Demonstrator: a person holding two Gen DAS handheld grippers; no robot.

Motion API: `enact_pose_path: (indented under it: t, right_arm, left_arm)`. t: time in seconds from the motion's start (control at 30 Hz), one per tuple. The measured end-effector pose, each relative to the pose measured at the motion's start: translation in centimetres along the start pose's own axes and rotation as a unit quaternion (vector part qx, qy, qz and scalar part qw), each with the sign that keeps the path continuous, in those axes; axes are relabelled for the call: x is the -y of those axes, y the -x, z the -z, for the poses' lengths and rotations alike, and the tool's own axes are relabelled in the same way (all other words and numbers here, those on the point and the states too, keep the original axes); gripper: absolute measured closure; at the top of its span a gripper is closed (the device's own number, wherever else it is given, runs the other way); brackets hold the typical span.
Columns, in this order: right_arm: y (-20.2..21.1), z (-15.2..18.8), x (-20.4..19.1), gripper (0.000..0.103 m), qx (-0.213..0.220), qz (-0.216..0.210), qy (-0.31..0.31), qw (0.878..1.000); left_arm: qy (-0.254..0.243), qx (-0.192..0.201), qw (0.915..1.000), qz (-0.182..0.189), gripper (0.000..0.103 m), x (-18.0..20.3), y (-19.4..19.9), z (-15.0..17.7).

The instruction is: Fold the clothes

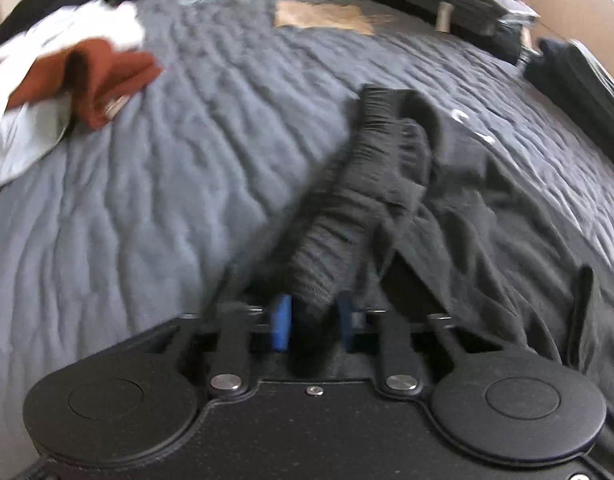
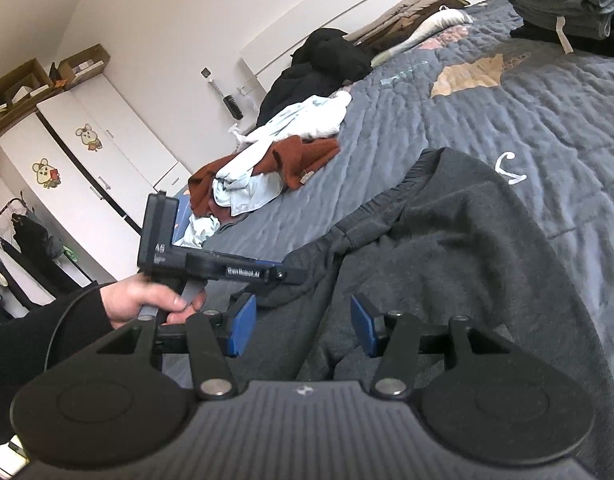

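Observation:
A dark grey garment [image 1: 447, 216] with a ribbed elastic waistband [image 1: 339, 240] lies spread on the grey quilted bedspread [image 1: 167, 200]. My left gripper [image 1: 313, 320] is shut on the near end of that waistband, which bunches up between the blue pads. The right wrist view shows the same garment [image 2: 447, 248] and the left gripper [image 2: 283, 274], held by a person's hand [image 2: 147, 304], at the garment's left edge. My right gripper [image 2: 303, 326] hovers open just above the garment's near part, and its blue pads touch no cloth.
A heap of white and rust-coloured clothes [image 2: 291, 152] lies at the left side of the bed [image 2: 507, 100], with a black heap [image 2: 323, 60] behind it. Folded clothes are stacked [image 2: 567, 12] at the far right. A white wardrobe [image 2: 87, 152] and a clothes rail stand beyond the bed.

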State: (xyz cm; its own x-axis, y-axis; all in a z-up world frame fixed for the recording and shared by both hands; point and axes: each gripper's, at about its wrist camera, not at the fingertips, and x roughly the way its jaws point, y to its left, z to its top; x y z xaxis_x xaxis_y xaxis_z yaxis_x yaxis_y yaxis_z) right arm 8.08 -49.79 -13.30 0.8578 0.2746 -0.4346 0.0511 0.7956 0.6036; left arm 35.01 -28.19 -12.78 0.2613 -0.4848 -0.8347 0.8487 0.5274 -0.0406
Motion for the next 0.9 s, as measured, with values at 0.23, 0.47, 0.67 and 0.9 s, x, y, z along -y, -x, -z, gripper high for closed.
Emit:
enact_pose_path:
  t: [0.23,0.47,0.67,0.9]
  right_arm:
    - [-0.1,0.0,0.0,0.052,0.001,-0.002,-0.005,1.0]
    - [-0.6,0.2,0.0,0.052,-0.001,0.002,-0.001,1.0]
    - [-1.2,0.5,0.4,0.052,-0.014,0.01,-0.001,1.0]
    - [-1.1,0.5,0.6,0.052,-0.016,0.008,-0.01,1.0]
  left_arm:
    - [-0.111,0.063,0.9873,-0.095,0.09,1.9,3.6,-0.8]
    - [-0.167,0.088,0.9539,-0.233,0.09,-0.7,2.7,-6.3]
    - [-0.15,0.042,0.9576,-0.243,0.076,-2.7,-2.2,-7.7]
    - [0.013,0.105,0.9794,-0.172,0.047,-7.4,3.3,-5.0]
